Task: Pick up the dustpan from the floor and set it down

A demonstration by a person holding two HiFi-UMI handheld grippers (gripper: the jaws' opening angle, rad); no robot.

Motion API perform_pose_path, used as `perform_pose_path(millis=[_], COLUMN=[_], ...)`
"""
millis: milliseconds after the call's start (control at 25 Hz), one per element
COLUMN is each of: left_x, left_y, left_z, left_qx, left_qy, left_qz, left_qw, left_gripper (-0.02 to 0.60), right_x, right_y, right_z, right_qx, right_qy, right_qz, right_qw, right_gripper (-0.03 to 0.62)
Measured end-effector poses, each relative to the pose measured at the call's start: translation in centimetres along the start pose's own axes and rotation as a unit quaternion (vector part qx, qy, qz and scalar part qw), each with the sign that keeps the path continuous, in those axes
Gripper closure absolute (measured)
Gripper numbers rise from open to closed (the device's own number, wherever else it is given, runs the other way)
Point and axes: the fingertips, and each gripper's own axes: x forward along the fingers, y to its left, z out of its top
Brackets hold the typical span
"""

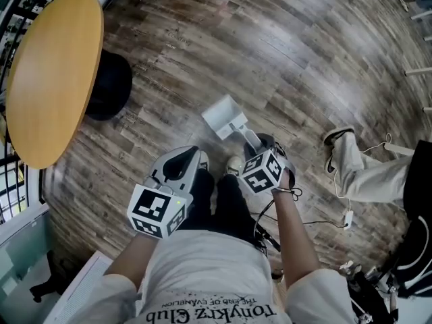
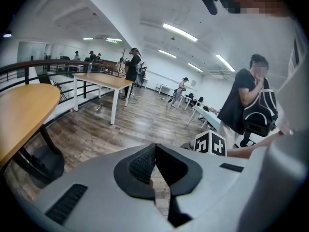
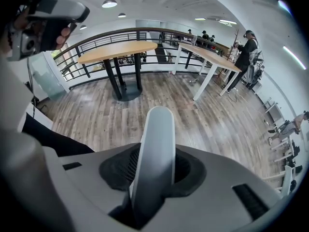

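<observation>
The person is standing with both arms reaching forward from the body. The left forearm (image 1: pixel 131 258) is stretching out low and carrying the left gripper (image 1: pixel 189 159), which is pointing forward and gently downward. Its jaws are pressing together tip to tip, with nothing between them. The right forearm (image 1: pixel 295 238) is extending further out, and the right hand (image 1: pixel 289 178) is wrapping around the right gripper (image 1: pixel 260 144), which is pointing steeply downward. Its jaws are standing apart on either side of the dustpan handle (image 3: pixel 155 144), and the pads are not clamping it
</observation>
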Motion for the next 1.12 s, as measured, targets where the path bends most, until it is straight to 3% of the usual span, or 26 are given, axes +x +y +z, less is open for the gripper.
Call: perform_pose_path(millis=[560,1120], left_x=[-0.9,-2.2], left_y=[-0.3,-2.1], left_z=[0.8,2.3], left_qx=[0.006,0.024], left_qy=[-0.01,-0.029], left_qz=[-0.006,-0.022], left_qw=[0.9999,0.999], left_gripper=[0.558,0.558], right_x=[-1.8,-6.5], right_y=[0.0,0.3], right_z=[-1.3,-1.0], right_qx=[0.037,0.059], right_qy=[0.005,-0.029], right_qz=[0.008,0.001], right_qw=[0.999,0.998], right_gripper=[0.393,0.353])
